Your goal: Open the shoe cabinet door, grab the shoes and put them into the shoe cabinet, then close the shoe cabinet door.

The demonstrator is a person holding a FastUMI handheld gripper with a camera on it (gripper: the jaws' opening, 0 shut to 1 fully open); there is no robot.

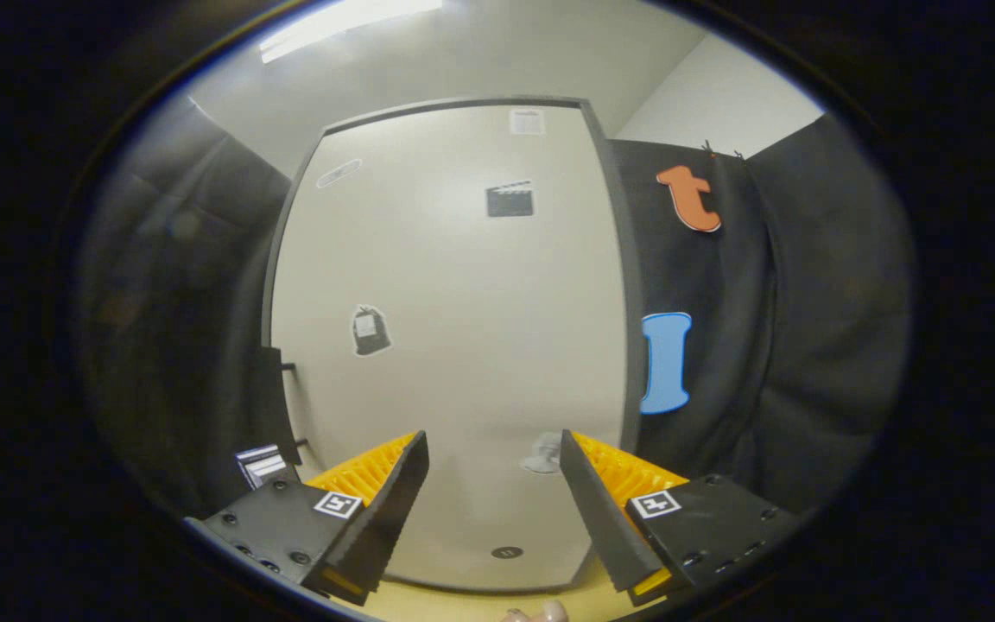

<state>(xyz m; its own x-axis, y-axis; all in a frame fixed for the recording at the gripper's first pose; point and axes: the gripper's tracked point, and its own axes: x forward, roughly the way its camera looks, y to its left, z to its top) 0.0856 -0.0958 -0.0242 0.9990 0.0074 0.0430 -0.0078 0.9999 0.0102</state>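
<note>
A tall pale cabinet door [454, 345] in a dark frame stands straight ahead of me and looks shut. It carries several small stickers, and a small dark round spot [507, 551] sits low on it between my fingers. My gripper [492, 436] is open, its fingers spread wide with nothing between them, and they point at the lower part of the door a short way off. At the very bottom, below the fingers, the tips of a person's fingers [541, 613] show over a pale yellow surface [480, 603].
Black cloth walls [808, 345] close in on both sides of the door. A dark panel with short pegs [277, 406] leans by the door's left edge, with a small striped object [260, 465] at its foot. A ceiling light [342, 22] glows above.
</note>
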